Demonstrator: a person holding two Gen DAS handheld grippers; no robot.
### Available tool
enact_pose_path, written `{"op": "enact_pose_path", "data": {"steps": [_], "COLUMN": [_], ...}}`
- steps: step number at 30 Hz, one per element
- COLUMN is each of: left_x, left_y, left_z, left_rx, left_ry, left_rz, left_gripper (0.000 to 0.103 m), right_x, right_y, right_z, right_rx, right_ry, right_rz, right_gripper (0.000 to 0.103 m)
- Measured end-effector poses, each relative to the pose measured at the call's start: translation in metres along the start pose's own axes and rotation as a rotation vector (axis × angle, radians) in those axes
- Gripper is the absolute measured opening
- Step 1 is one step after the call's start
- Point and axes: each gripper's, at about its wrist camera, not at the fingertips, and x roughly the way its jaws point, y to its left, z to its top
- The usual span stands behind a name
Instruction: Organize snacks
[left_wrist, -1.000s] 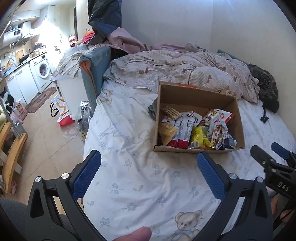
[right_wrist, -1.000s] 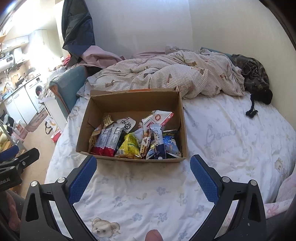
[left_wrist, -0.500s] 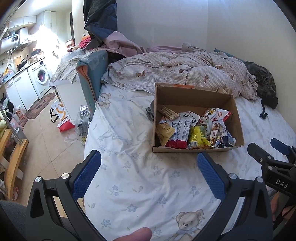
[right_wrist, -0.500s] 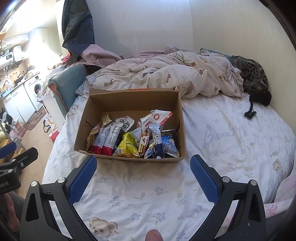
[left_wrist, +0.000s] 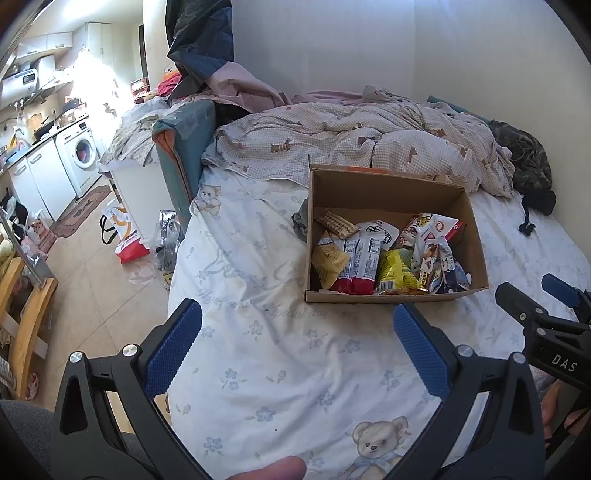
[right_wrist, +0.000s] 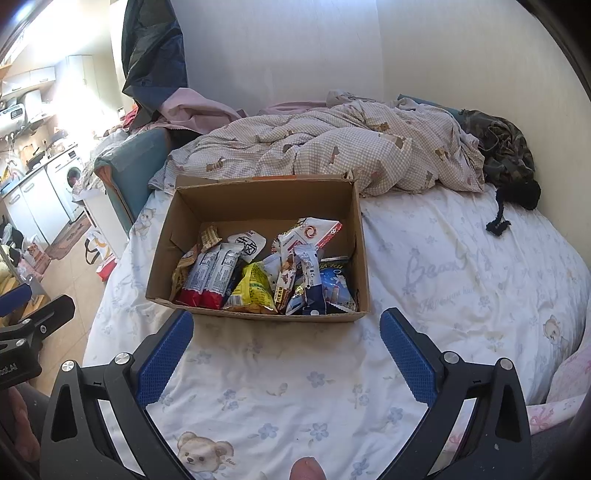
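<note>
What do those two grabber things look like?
Both are black plastic frames with triangle cut-outs and silver screws. The left gripper and right gripper each have two fingers lined with bumpy blue pads. Seen from the left camera, the right one has white letters "DAS" on its side. No cables show.

Both wrist cameras look down the bed (left_wrist: 258, 369) from its foot, sharing the snack box (right_wrist: 258, 199).

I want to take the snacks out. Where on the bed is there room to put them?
Bare white flowered sheet lies between the brown cardboard box and both open grippers, left gripper and right gripper. More lies right of the box. Behind it the checked duvet crowds in. The box's front half is packed with wrappers.
</note>
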Motion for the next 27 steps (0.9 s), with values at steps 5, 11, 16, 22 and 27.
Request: {"op": "enact_pose_path", "data": {"steps": [5,11,16,22,27], "left_x": [0.0004,0.0001,0.0003,0.0005,0.001], "left_y": [0.0001,0.0006,0.0009,0.0018,0.0022], "left_z": [0.0,-0.0001,-0.0005,-0.0007,-0.002], "left_rx": [0.001,0.0,-0.002,-0.002,-0.005], "left_ry": [0.001,0.001,0.005,0.006,0.008], "left_rz": [0.001,0.0,0.0,0.0,0.002], "left_gripper": [0.102,0.102,0.102,0.102,0.102], "right_x": [-0.0004,-0.0008,-0.0005,-0.0004,-0.0009], "right_y": [-0.0019,-0.0024,-0.0013,-0.0012,-0.0011], "right_z": [0.0001,0.0001,0.0003,0.0003,0.0006], "right_rx": [0.004,0.001,0.002,0.0,0.0], "right_ry": [0.002,-0.002,-0.001,0.0,0.001], "right_rz": [-0.006,-0.007,-0.007,-0.009,-0.009], "right_gripper": [0.103,0.103,0.103,0.103,0.103]}}
